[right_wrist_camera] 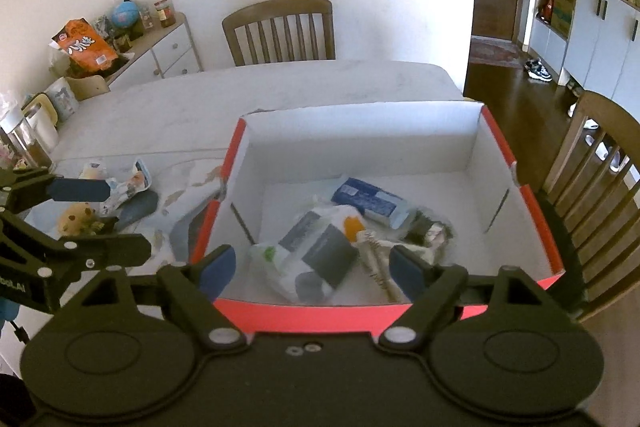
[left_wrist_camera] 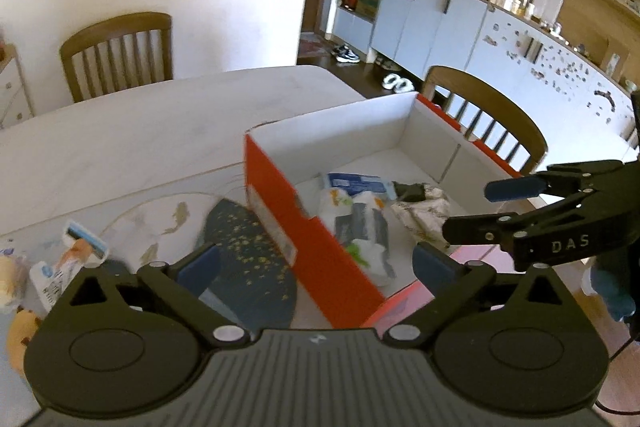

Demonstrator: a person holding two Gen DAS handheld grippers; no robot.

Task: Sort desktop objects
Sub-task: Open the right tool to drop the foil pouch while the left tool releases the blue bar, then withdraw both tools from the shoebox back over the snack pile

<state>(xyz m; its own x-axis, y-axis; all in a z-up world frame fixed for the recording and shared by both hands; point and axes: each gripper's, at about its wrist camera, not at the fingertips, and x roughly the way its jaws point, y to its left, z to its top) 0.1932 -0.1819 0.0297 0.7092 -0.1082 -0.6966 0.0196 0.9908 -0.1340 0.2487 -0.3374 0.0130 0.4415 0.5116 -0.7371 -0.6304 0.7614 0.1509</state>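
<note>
An open box, red outside and white inside (left_wrist_camera: 280,203) (right_wrist_camera: 472,143), stands on the white table. In it lie a white packet with grey patches (right_wrist_camera: 316,247) (left_wrist_camera: 360,227), a blue packet (right_wrist_camera: 370,201) (left_wrist_camera: 356,183), a crumpled wrapper (left_wrist_camera: 424,207) (right_wrist_camera: 430,231) and a pale stick (right_wrist_camera: 376,259). My left gripper (left_wrist_camera: 316,263) is open and empty over the box's near left corner. My right gripper (right_wrist_camera: 316,267) is open and empty above the box's near edge. To the left of the box lie a dark speckled mat (left_wrist_camera: 248,247), snack packets (left_wrist_camera: 80,247) (right_wrist_camera: 128,185) and a small plush toy (right_wrist_camera: 74,217).
Wooden chairs stand at the table's far side (right_wrist_camera: 280,31) and at its right (right_wrist_camera: 592,195) (left_wrist_camera: 492,119). White cabinets (left_wrist_camera: 440,23) line the right wall. A low drawer unit with jars and a bag (right_wrist_camera: 132,39) stands at the back left. Each gripper shows in the other's view (left_wrist_camera: 516,203) (right_wrist_camera: 92,215).
</note>
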